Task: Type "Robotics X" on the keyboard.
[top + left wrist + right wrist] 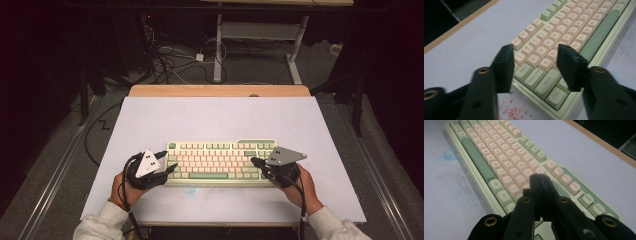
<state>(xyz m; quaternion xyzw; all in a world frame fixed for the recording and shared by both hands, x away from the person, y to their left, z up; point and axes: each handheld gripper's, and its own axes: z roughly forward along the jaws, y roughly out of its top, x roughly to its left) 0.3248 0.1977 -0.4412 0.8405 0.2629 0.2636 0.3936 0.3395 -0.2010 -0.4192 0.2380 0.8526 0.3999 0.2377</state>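
Left gripper [535, 56]: matte black, blocky fingers [504, 65] spread wide, poised over the left end of the keyboard [564, 37], framing the Q, A and Tab keys without visible contact. Right gripper [540, 185]: fingers [546, 192] pressed together with no gap, nothing between them, tips low over the keys at the keyboard's right end; contact cannot be told. The keyboard, a flat rectangular plastic slab with a pale green case, cream rounded keycaps and a darker green space bar [475, 157], lies near the front edge of the bench [215, 115], between both hands. The bench top is smooth and pale lilac, with a wooden strip at its far edge; reddish specks [511, 111] mark it beside the keyboard's corner.
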